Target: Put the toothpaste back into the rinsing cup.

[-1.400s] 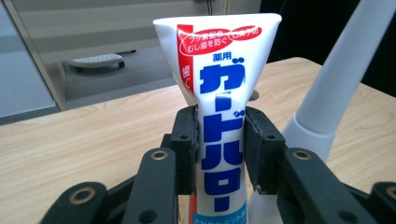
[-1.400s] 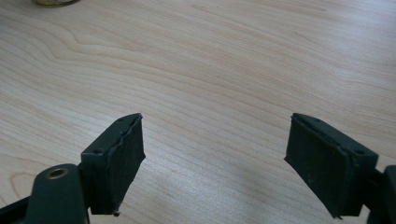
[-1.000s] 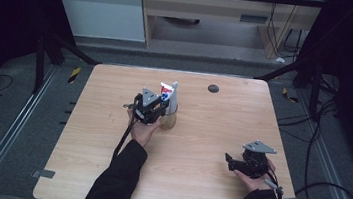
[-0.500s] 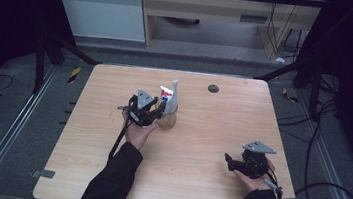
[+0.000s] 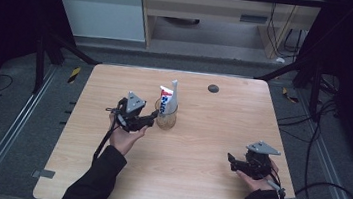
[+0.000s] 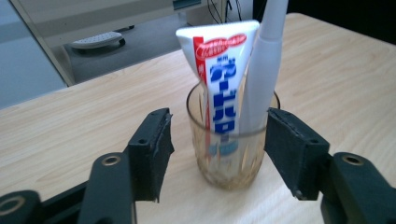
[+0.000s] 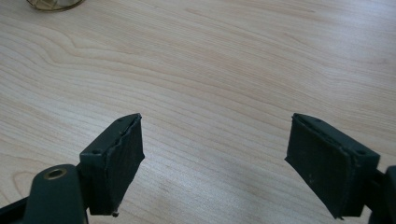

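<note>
Clear glass tumbler (image 5: 166,120) stands upright mid-worktop (image 5: 189,191), slightly left of centre, toward the far half. Inside: a white toothpaste tube (image 5: 165,100) with blue and red print, and a white toothbrush handle (image 5: 173,94). Both have their long axes near vertical, leaning a little against the rim, the tube's flat crimped end up.

Left gripper (image 5: 148,121) sits just left of the glass. Its fingers (image 6: 154,149) have just been opening; they stand wide either side of the glass, pads clear of it, gripping nothing.

Right gripper (image 5: 231,161) is well apart at the near right, fingers (image 7: 116,158) spread wide over bare wood, holding nothing.

Small dark disc (image 5: 213,88) lies at the far edge. Nothing sits between either gripper and the glass.
</note>
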### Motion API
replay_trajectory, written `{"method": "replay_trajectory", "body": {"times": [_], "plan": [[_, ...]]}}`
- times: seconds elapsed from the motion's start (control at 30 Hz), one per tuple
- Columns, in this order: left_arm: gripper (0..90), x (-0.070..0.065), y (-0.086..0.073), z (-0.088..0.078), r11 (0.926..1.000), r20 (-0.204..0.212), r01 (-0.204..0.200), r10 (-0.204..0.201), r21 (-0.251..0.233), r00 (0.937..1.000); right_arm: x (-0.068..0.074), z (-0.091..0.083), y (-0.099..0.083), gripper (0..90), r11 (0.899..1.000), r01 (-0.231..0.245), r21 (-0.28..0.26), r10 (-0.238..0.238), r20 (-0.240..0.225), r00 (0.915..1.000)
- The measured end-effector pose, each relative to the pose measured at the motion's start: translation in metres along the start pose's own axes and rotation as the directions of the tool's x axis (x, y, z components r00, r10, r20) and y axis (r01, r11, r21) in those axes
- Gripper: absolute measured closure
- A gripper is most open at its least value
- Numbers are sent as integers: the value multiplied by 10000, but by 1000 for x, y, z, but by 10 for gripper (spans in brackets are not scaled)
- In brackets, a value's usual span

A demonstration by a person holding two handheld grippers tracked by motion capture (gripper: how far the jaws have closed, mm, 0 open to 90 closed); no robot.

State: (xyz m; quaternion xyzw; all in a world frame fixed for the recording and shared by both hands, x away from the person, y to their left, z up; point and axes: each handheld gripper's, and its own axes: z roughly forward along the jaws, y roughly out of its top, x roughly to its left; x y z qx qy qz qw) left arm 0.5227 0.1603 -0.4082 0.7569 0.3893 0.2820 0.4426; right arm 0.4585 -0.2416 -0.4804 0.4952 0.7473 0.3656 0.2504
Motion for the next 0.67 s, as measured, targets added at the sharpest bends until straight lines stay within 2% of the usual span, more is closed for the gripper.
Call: {"method": "replay_trajectory", "body": {"times": [0.13, 0.37, 0.67], "plan": [[366, 7, -16, -17, 9995, 237, 54, -61, 317, 9997, 0, 0, 0, 183, 10000, -32, 45, 32, 5, 10000], [330, 18, -49, -42, 9962, -32, 32, -29, 867, 10000, -1, 0, -2, 180, 10000, -63, 69, 62, 77, 10000], [302, 40, -90, -63, 9882, -489, 629, -565, 1394, 9972, -2, 1, -3, 178, 9998, -148, 157, 145, 177, 9997]]}}
